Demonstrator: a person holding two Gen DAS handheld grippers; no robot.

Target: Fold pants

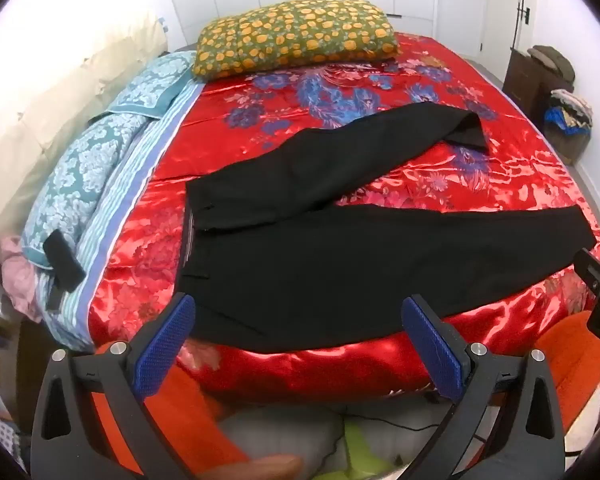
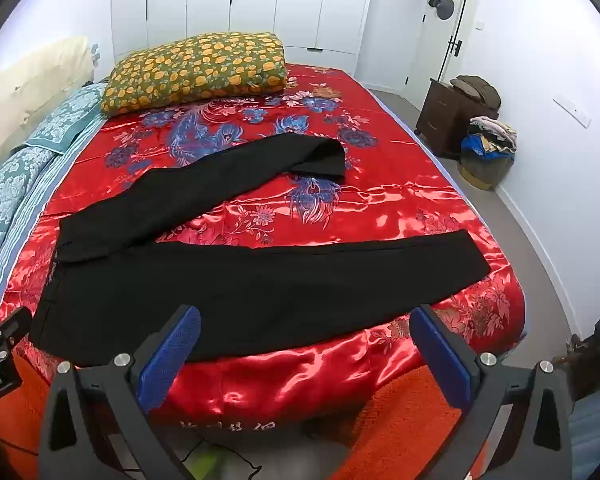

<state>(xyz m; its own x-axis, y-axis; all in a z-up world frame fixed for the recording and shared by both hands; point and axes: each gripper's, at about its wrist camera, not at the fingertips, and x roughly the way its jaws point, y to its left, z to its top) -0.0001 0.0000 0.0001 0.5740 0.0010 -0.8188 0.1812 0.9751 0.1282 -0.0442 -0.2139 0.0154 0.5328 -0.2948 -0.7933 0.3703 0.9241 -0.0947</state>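
Black pants (image 1: pixel 340 264) lie spread flat on the red satin bedspread (image 1: pixel 500 184), waistband to the left, two legs splayed apart to the right. The far leg's hem is turned over. My left gripper (image 1: pixel 298 320) is open and empty, hovering at the bed's near edge over the near leg. My right gripper (image 2: pixel 306 332) is open and empty, at the near edge over the same leg of the pants (image 2: pixel 260 280) on the bedspread (image 2: pixel 380 208). Part of the right gripper's body shows at the right edge of the left wrist view (image 1: pixel 598 292).
A green and yellow floral pillow (image 2: pixel 196 68) lies at the bed's far end. Teal patterned pillows (image 1: pixel 100 152) line the left side. A dark nightstand (image 2: pixel 440 120) and a laundry basket (image 2: pixel 486 156) stand at the right wall. An orange rug (image 2: pixel 400 420) lies below.
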